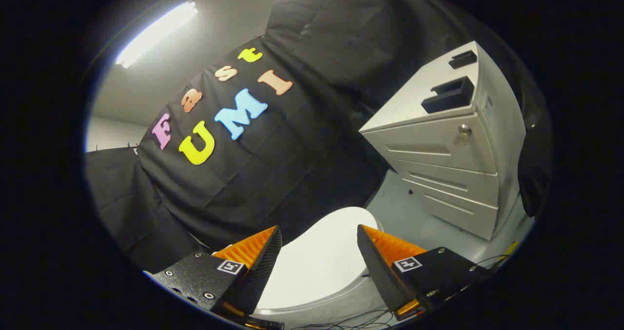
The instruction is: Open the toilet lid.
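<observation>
Two fingers of the tool (pixel 319 232) stand apart, empty, above the closed toilet lid (pixel 317 262); approach step, next reach its edge.

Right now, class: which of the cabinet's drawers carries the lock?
The top drawer of the cabinet; its lock sits near one corner, while the lower drawers show none. The hand-held gripper is open.

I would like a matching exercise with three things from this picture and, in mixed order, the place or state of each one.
Things:
1. toilet lid
2. drawer cabinet
3. gripper

Places or states:
A. fingers open, touching nothing
B. closed, seen between the fingers
C. on the floor beyond the toilet, drawers shut

Pairs: 1-B, 2-C, 3-A
</observation>
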